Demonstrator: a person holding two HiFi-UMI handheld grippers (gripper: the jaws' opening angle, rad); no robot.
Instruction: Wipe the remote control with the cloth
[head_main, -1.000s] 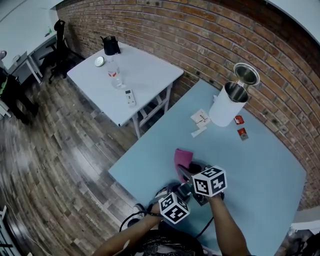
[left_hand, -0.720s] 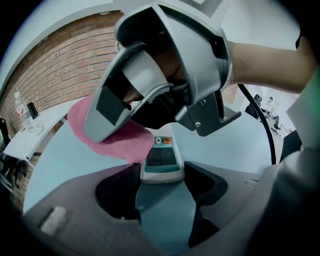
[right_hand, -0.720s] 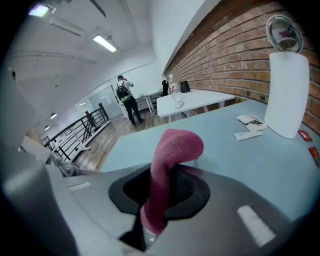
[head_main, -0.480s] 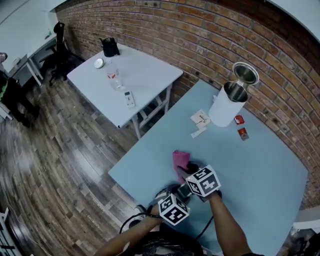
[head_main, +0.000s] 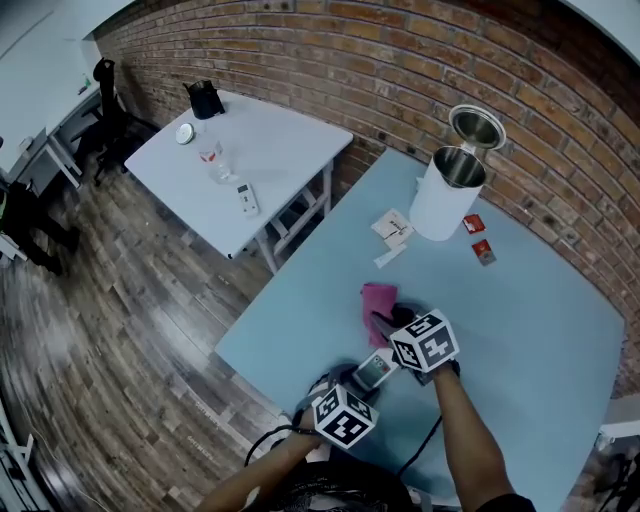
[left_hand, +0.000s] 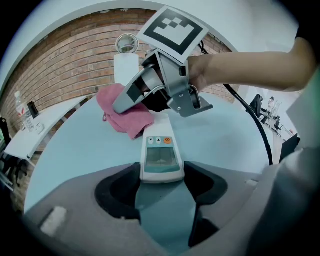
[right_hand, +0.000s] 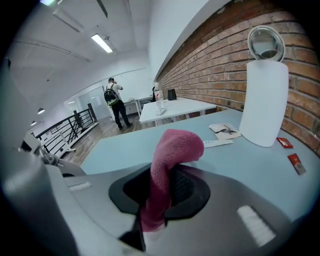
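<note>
though cloth (left_hand: 125, 114) shows, remote (left_hand: 160, 159) tip hidden

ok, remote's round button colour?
Orange round button on the white remote; best in left gripper view.

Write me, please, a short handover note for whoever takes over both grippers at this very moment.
Left gripper: shut on the near end of the remote control, which is face up over the blue table.
Right gripper: shut on the pink cloth, which droops forward from the jaws.
Where: the cloth sits at the remote's far end, slightly to its left.
Done: both things are in hand; how much has been wiped cannot be told.
To do: draw the cloth along the remote's face, probably from the far end to the near end.
</note>
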